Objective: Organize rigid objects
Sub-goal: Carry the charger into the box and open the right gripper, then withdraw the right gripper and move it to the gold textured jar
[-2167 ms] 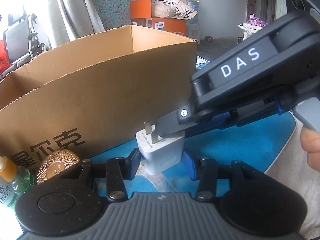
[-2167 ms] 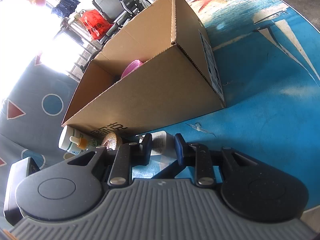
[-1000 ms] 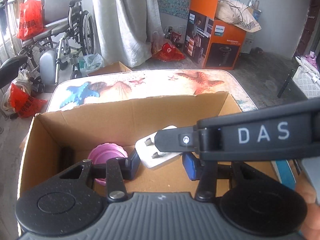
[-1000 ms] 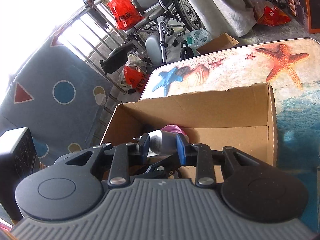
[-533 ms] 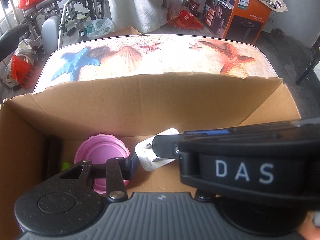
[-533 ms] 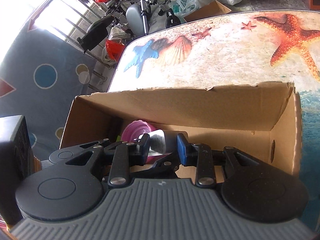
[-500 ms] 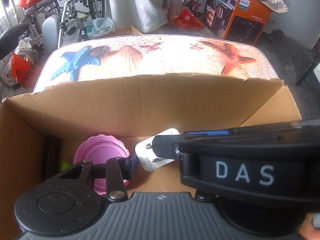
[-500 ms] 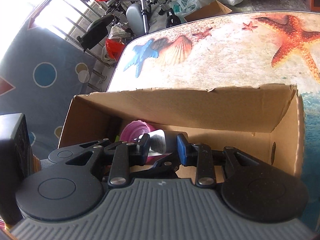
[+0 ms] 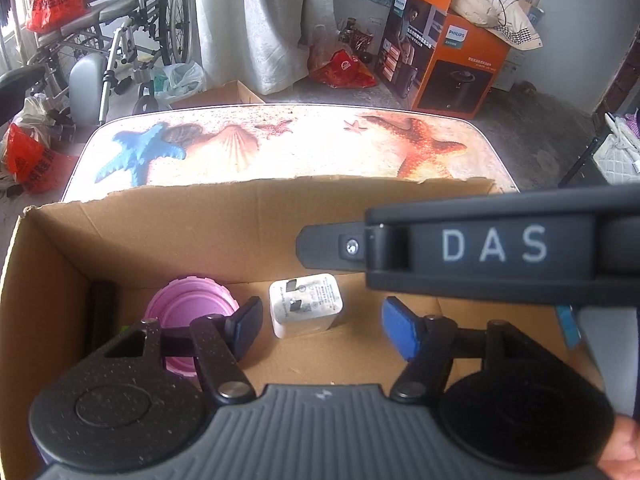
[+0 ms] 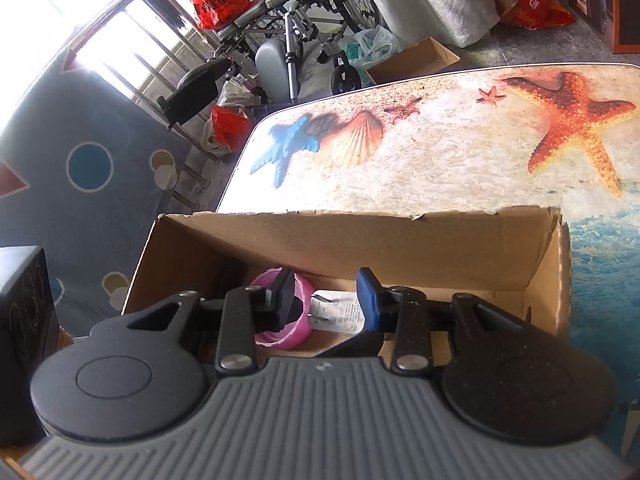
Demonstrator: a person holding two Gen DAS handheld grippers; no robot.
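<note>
White charger [image 9: 306, 305] lies on the floor of the cardboard box [image 9: 248, 220], beside a pink lid [image 9: 188, 312]. Left gripper [image 9: 322, 330] and right gripper [image 10: 326, 300] hover over it, both spread and empty.

White plug adapter [image 9: 306, 306]: boxy, rounded corners, printed label and two metal prongs on the upward face. Lying flat on the floor of the cardboard box [image 9: 240, 224], centre of the left wrist frame. Seen lower centre in the right wrist frame [image 10: 340, 312].

Pink round lid [image 9: 190, 312]: ridged rim, hollow side up. Just left of the adapter, lower left of centre.

Cardboard box: brown, open-topped, torn far rim.
</note>
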